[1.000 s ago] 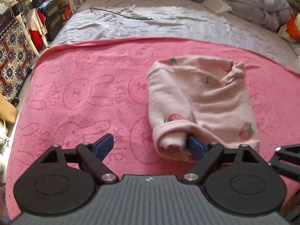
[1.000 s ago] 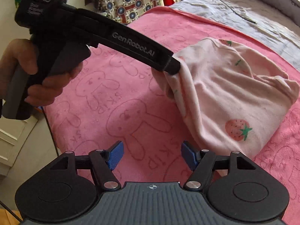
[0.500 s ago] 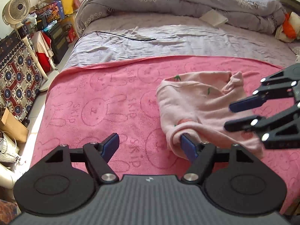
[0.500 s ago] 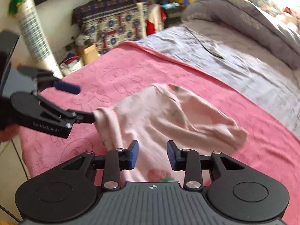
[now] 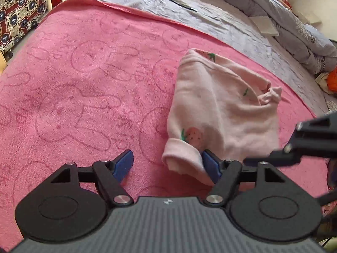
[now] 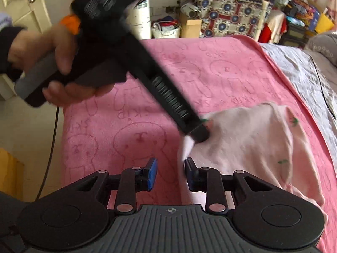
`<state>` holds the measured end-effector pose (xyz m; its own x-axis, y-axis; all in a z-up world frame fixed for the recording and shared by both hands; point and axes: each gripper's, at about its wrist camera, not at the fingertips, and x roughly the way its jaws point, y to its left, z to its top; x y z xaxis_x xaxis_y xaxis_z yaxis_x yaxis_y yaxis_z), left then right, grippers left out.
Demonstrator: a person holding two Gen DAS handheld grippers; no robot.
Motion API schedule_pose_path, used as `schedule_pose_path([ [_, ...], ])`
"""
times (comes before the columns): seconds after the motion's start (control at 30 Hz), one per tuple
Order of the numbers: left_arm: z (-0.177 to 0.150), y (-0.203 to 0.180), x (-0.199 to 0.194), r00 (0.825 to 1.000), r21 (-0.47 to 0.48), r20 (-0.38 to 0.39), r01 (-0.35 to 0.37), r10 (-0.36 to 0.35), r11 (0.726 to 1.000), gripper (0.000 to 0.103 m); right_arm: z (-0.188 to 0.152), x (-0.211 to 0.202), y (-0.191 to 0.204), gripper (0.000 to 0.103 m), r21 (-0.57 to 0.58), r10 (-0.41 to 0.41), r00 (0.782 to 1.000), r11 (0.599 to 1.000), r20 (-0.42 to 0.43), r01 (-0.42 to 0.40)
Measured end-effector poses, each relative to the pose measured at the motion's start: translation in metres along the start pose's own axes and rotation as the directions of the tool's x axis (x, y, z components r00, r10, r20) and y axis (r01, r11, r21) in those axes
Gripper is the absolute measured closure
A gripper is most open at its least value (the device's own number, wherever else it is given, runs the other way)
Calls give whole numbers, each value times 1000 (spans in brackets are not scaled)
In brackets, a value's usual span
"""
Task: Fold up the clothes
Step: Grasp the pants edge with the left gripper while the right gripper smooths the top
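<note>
A pale pink garment with strawberry prints (image 5: 223, 113) lies folded on a pink bunny-pattern towel (image 5: 84, 73). My left gripper (image 5: 166, 164) is open wide; its right fingertip (image 5: 210, 165) is tucked under the garment's rolled near hem and the left one rests on the towel. My right gripper (image 6: 170, 174) is open with a narrower gap, at the garment's (image 6: 252, 147) near left corner, its right pad against the cloth edge. The right gripper also shows in the left wrist view (image 5: 299, 145) at the garment's right edge. The left gripper's body crosses the right wrist view (image 6: 147, 73).
The towel covers the near part of a bed with a grey sheet (image 5: 210, 16), a black cable (image 5: 172, 0) and a grey duvet (image 5: 284, 14) at the back. A patterned cabinet (image 6: 227, 16), boxes and a basket (image 6: 166, 29) stand beyond the bed's left side.
My right gripper dropped from above the garment to its near left corner and opened a little wider. My left gripper stayed open at the hem, moving closer to the bed.
</note>
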<state>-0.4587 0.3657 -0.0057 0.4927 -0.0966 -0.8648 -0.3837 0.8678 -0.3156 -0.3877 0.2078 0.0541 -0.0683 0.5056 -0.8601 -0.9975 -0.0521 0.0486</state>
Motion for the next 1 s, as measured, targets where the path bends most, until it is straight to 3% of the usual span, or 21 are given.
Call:
schedule_pose_path([
  [0.07, -8, 1, -2, 1000, -16, 25, 8, -7, 1000, 36, 7, -16, -27, 73, 105, -40, 999, 994, 37, 36],
  [0.17, -13, 5, -5, 997, -77, 53, 51, -47, 996, 52, 28, -14, -65, 68, 190, -162, 984, 971, 70, 147],
  [0.23, -14, 5, -8, 996, -98, 68, 72, -66, 993, 65, 36, 1, -74, 66, 210, -170, 984, 965, 47, 156],
  [0.27, -15, 4, -9, 995, -101, 76, 77, -70, 992, 65, 40, 10, -78, 65, 219, -168, 985, 963, 34, 157],
  [0.3, -15, 3, -11, 994, -102, 84, 81, -72, 992, 66, 43, 18, -82, 61, 228, -166, 986, 961, 20, 157],
  [0.37, -16, 1, -15, 992, -101, 102, 85, -75, 991, 67, 49, 35, -89, 45, 246, -161, 987, 956, -8, 158],
  [0.4, -16, 2, -17, 990, -108, 113, 93, -80, 990, 70, 53, 43, -93, 45, 254, -159, 987, 954, -21, 159],
  [0.43, -15, 4, -19, 988, -123, 127, 106, -90, 987, 75, 56, 51, -97, 61, 263, -156, 987, 952, -35, 160],
  [0.5, -16, 8, -22, 981, -153, 154, 140, -116, 978, 81, 63, 68, -104, 77, 280, -150, 987, 946, -63, 162],
  [0.63, -22, 17, -24, 974, -217, 175, 182, -145, 959, 93, 67, 82, -115, 84, 319, -153, 985, 932, -81, 171],
  [0.77, -35, 21, -29, 972, -273, 178, 201, -156, 941, 93, 69, 85, -124, 85, 382, -159, 984, 907, -77, 177],
  [0.93, -40, 25, -47, 986, -280, 160, 94, -50, 955, 93, 67, 88, -127, 85, 432, -160, 985, 885, -68, 174],
  [0.97, -35, 27, -50, 985, -268, 169, 75, -30, 960, 88, 65, 87, -127, 85, 434, -159, 985, 885, -63, 170],
  [1.0, -28, 27, -51, 985, -253, 174, 55, -10, 966, 66, 64, 86, -127, 85, 437, -158, 986, 884, -60, 168],
])
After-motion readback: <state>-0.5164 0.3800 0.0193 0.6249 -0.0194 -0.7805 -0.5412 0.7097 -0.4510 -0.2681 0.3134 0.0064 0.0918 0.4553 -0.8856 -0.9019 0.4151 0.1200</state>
